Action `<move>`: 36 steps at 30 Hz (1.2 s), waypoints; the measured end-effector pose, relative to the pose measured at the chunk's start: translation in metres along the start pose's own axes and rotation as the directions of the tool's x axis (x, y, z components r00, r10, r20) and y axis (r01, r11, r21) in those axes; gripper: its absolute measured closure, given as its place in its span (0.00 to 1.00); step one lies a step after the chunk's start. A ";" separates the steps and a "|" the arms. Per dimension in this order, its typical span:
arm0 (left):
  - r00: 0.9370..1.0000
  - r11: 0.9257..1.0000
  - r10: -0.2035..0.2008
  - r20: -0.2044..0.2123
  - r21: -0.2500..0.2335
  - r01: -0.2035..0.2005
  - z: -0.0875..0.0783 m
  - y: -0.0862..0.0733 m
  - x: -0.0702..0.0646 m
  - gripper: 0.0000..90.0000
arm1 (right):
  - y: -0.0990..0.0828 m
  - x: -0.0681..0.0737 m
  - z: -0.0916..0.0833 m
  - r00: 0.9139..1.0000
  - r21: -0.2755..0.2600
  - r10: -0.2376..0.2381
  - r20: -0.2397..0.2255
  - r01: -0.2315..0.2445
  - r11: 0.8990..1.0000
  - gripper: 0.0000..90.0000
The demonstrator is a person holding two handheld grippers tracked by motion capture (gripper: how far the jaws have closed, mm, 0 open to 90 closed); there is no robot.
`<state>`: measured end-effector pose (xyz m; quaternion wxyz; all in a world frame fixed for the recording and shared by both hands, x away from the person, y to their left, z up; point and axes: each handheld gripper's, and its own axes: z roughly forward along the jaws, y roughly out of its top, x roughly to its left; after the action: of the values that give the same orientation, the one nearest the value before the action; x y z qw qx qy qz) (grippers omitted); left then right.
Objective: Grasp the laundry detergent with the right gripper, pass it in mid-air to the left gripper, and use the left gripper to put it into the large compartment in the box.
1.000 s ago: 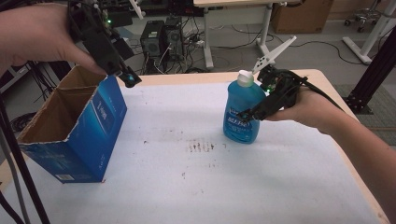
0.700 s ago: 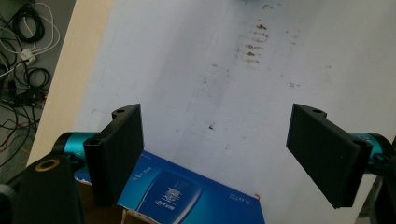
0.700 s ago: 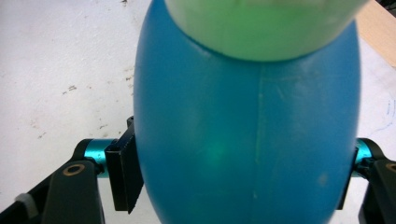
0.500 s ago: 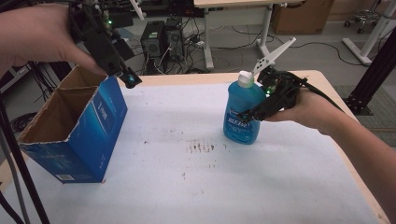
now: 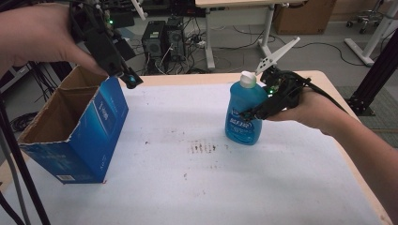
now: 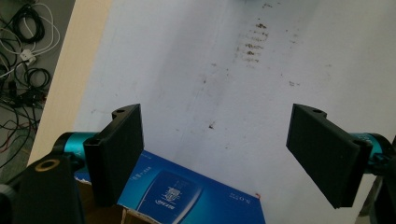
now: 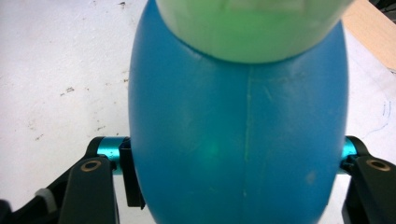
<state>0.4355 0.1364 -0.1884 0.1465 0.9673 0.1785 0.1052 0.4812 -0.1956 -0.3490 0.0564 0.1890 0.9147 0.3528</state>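
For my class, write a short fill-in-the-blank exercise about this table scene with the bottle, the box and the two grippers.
1. The right gripper has just been closing its jaws on the blue ____.
2. The bottle has a ____ cap.
3. The left gripper hangs with jaws ____ above the blue box.
4. The box's top is ____.

Missing words: bottle; white; open; open

black grippers, teal finger mounts [image 6: 74,142], flat black fingers [image 6: 322,151], brass screws.
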 end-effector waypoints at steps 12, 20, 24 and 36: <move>1.000 1.000 0.000 0.002 0.003 0.000 0.000 -0.001 0.000 0.21 | -0.001 -0.001 0.001 1.000 0.002 -0.003 0.000 0.003 1.000 0.45; 1.000 1.000 0.005 0.004 0.007 -0.005 0.000 -0.001 0.000 0.21 | 0.000 -0.001 0.002 1.000 0.000 0.000 0.002 0.000 1.000 0.47; 1.000 1.000 0.004 0.005 0.005 -0.004 0.000 -0.001 0.000 0.21 | 0.000 0.000 0.002 1.000 -0.002 -0.003 0.007 0.003 1.000 0.48; 1.000 1.000 0.004 0.005 0.001 -0.004 -0.001 -0.002 0.000 0.21 | -0.002 0.004 -0.001 0.999 -0.034 -0.037 0.016 0.037 0.999 0.49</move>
<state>0.4345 0.1381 -0.1879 0.1464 0.9679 0.1764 0.1031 0.4765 -0.1955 -0.3495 0.0733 0.1738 0.9114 0.3658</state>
